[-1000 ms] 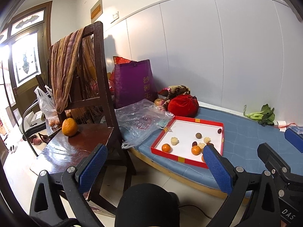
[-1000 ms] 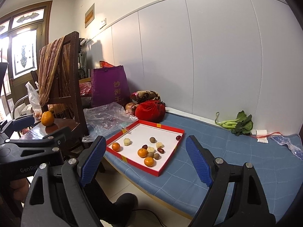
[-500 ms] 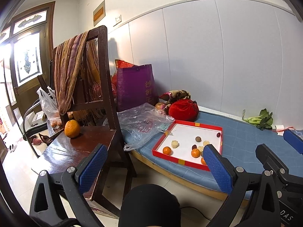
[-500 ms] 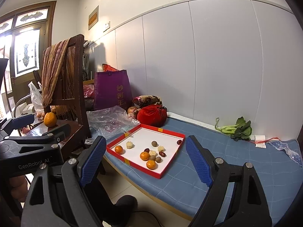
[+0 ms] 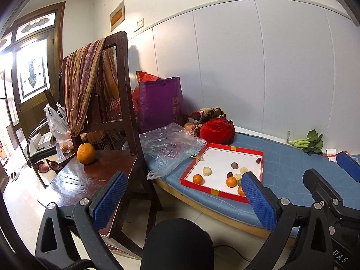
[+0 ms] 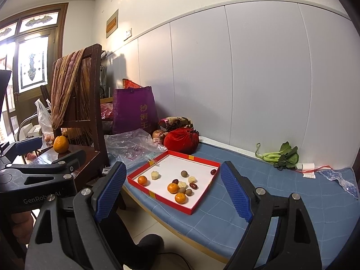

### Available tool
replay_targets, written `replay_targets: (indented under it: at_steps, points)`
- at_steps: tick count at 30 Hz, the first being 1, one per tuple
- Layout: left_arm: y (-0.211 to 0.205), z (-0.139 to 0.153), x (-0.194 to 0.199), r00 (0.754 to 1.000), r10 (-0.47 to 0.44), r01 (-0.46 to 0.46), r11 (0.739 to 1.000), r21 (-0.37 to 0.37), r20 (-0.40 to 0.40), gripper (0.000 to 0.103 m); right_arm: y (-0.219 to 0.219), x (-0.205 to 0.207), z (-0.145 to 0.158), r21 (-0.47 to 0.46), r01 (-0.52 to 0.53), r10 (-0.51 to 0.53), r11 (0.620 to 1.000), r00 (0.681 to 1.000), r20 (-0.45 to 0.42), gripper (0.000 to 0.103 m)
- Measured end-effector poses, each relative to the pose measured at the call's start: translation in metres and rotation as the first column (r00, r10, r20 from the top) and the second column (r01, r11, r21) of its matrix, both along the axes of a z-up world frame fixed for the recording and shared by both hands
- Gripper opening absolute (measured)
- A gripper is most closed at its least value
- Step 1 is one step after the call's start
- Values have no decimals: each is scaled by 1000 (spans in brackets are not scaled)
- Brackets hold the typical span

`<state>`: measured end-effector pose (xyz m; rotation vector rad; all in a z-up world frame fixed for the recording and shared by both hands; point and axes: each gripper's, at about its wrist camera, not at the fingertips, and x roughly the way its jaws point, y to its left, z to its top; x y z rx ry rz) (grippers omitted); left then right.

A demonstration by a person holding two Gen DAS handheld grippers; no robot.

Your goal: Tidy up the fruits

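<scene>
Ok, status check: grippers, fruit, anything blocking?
Left gripper open, empty. Right gripper open, empty. Small fruits loose in red tray; one orange apart on chair seat. Approach to tray unobstructed.

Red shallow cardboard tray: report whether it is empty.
Not empty. The red shallow cardboard tray holds three small oranges and other small pieces.

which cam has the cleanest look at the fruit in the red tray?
Right wrist. The red tray sits between its open fingers, unblocked, so all three small oranges show. In the left wrist view the tray is farther right and one finger hides part of its near corner, including part of an orange.
</scene>
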<state>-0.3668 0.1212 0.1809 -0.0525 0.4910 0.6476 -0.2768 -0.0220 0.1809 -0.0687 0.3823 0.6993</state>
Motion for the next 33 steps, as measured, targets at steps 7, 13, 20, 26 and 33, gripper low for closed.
replay_targets:
  at_steps: [7, 13, 20, 26, 33]
  points:
    - [0, 0, 0, 1000, 8, -8, 1000, -2, -3, 102, -2, -1, 4, 7, 9, -9, 1000, 1000, 5, 87]
    - [3, -1, 0, 1000, 22, -22, 1000, -5, -7, 102, -1, -2, 3, 0, 5, -5, 1000, 1000, 3, 87]
    - [4, -2, 2, 1000, 21, -21, 1000, 4, -22, 102, 1, -1, 2, -6, 0, 0, 1000, 1000, 2, 87]
    - [6, -3, 3, 999, 20, -20, 1000, 2, -29, 102, 1, -1, 1, -8, -3, 3, 1000, 1000, 3, 87]
    - [9, -3, 2, 999, 21, -21, 1000, -1, -29, 102, 2, -1, 1, -8, -3, 3, 1000, 1000, 4, 87]
